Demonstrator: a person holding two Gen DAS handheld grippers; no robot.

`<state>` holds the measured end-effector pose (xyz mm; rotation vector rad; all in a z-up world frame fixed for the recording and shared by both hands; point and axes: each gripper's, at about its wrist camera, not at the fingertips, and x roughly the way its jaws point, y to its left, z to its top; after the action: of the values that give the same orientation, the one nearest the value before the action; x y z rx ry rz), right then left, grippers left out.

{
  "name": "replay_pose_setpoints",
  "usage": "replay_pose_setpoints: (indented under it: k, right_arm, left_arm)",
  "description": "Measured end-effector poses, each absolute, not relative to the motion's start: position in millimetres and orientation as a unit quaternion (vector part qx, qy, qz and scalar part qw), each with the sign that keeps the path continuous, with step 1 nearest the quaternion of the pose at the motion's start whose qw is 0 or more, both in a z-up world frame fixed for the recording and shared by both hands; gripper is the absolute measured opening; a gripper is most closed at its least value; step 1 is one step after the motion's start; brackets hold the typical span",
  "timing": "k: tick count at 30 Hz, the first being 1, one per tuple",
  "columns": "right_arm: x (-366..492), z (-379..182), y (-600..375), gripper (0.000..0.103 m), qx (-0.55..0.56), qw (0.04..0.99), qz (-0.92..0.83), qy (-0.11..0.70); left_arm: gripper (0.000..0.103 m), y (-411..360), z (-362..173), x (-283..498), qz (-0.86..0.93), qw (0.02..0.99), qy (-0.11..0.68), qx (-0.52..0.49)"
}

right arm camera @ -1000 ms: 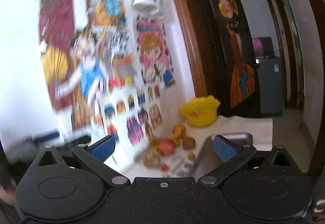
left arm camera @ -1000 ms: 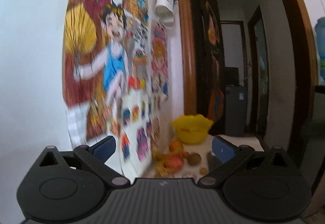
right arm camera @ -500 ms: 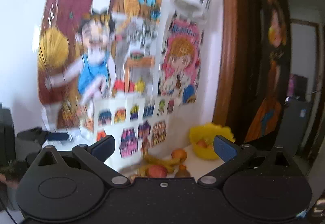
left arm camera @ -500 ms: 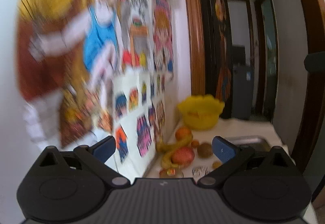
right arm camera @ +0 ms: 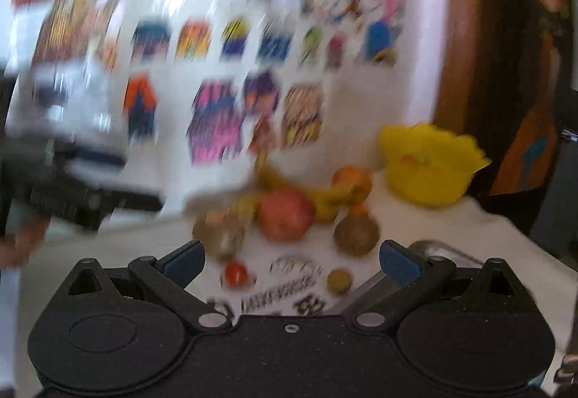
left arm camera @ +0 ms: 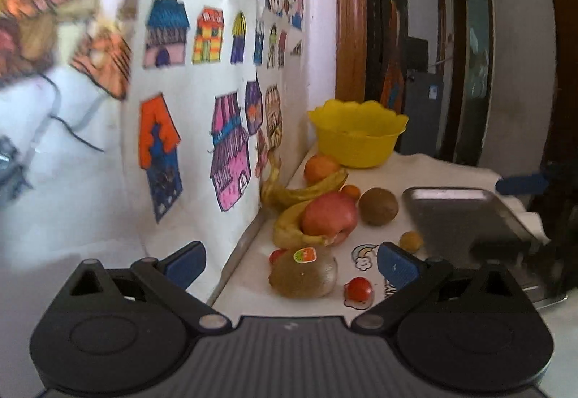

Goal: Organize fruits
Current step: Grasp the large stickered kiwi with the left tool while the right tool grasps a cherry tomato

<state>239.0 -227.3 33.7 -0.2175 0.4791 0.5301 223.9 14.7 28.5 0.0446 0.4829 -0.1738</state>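
Yellow scalloped plastic bowl (left arm camera: 357,138): 12 o'clock of the fruit; contents hard to make out.
Grey metal tray (left arm camera: 466,213): 3 o'clock of the fruit, bare, near corner hidden.
Fruit: red apple (left arm camera: 329,213), curved yellow bananas (left arm camera: 307,189), brown stickered kiwi (left arm camera: 303,272) on white table (left arm camera: 404,167).
Left gripper (left arm camera: 290,260): spread, empty.
Right gripper (right arm camera: 292,259): spread, empty; view badly blurred.

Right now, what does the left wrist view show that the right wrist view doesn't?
Left wrist only: the sticker on the near kiwi, and the metal tray nearly whole.

Right wrist only: the left gripper as a blur, with part of a hand.

Both: the yellow bowl, apple, bananas and cherry tomato; open fingers.
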Motion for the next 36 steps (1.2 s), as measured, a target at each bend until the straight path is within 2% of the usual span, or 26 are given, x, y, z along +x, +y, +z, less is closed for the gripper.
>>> replay_pose_setpoints:
  k: [10, 14, 16, 22, 28, 31, 36]
  right_arm:
    - [285, -16, -204, 0.102, -0.08, 0.9, 0.282, 0.321]
    - [289, -25, -195, 0.094, -0.105, 0.894, 0.289, 0.325]
    - [294, -27, -191, 0.093, -0.1, 0.893, 0.295, 0.326]
    - [299, -30, -174, 0.081, -0.107, 0.88, 0.322, 0.331]
    - [303, -32, -163, 0.065, -0.091, 0.877, 0.332, 0.335]
    - [306, -35, -157, 0.053, -0.093, 0.876, 0.33, 0.339]
    - [308, -37, -155, 0.044, -0.099, 0.879, 0.322, 0.337]
  left_arm:
    - [0.102, -7, -6, 268, -0.072, 0.959, 0.272, 0.041]
    - [0.102, -12, -14, 281, -0.067, 0.954, 0.288, 0.049]
    - [0.102, -13, -16, 287, -0.062, 0.953, 0.294, 0.045]
    - [0.101, -9, -21, 300, -0.05, 0.947, 0.316, 0.025]
    - [0.091, -6, -22, 309, -0.052, 0.94, 0.338, 0.008]
    - [0.082, -7, -23, 311, -0.065, 0.937, 0.342, 0.008]
    - [0.074, -8, -25, 316, -0.08, 0.933, 0.352, 0.0]
